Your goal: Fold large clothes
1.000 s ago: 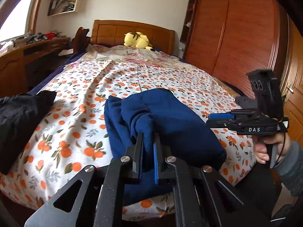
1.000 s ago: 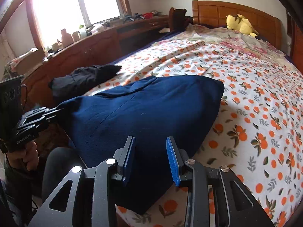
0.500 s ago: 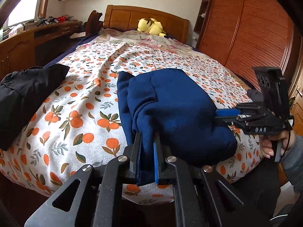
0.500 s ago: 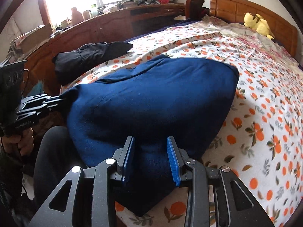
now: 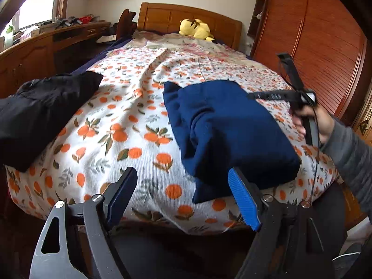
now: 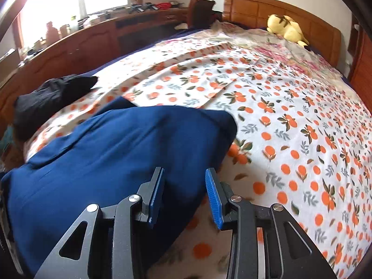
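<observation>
A folded dark blue garment lies on the orange-print bedspread near the foot of the bed; it also shows in the right wrist view. My left gripper is wide open and empty, just short of the garment's near corner. My right gripper is open, its fingers over the garment's near edge, holding nothing. The right gripper also shows in the left wrist view, at the garment's far right side.
A black garment lies on the bed's left edge. A yellow plush toy sits by the wooden headboard. A long wooden desk runs along the left; a wooden wardrobe stands on the right.
My left gripper has opened and let go of the blue garment, which now lies folded on the bed. The left gripper has drawn back. The right gripper stays open.
</observation>
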A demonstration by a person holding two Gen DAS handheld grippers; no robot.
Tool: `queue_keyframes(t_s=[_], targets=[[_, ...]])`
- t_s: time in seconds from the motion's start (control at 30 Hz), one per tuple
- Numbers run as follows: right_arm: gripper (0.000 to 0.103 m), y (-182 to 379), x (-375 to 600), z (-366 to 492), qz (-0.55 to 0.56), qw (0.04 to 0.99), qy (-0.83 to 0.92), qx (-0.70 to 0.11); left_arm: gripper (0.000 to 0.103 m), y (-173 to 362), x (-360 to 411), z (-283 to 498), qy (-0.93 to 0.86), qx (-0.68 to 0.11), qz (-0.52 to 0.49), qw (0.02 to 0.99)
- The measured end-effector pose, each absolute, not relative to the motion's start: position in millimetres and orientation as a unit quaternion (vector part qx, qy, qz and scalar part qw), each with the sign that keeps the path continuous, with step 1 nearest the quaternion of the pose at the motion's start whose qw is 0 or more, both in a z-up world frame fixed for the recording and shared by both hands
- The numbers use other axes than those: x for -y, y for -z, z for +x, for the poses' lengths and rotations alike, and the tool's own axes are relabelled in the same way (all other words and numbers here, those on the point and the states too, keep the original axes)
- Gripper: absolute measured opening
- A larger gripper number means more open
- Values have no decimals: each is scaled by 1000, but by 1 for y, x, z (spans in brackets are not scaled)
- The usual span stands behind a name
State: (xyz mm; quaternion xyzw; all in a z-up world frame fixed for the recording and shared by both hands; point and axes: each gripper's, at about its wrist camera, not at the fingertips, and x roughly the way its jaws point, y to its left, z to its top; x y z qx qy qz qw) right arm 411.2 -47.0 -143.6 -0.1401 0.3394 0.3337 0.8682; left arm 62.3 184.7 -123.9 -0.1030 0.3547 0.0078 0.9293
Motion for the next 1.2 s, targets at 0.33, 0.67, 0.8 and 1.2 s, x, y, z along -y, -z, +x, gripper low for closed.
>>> queue_keyframes(t_s=[0.33, 0.67, 0.8, 1.2], targets=[[68, 161, 27, 462, -112, 859, -317, -386, 81, 150, -180, 82, -14, -393, -101, 914], [74, 171, 28, 489, -39, 827, -354, -435, 81, 157, -170, 86, 6, -400, -108, 910], [60, 180, 26, 496, -5, 813, -375, -446, 50, 164, -160, 87, 46, -404, -125, 905], [11, 124, 21, 455, -35, 854, -389, -344, 11, 140, -167, 76, 77, -340, -141, 927]])
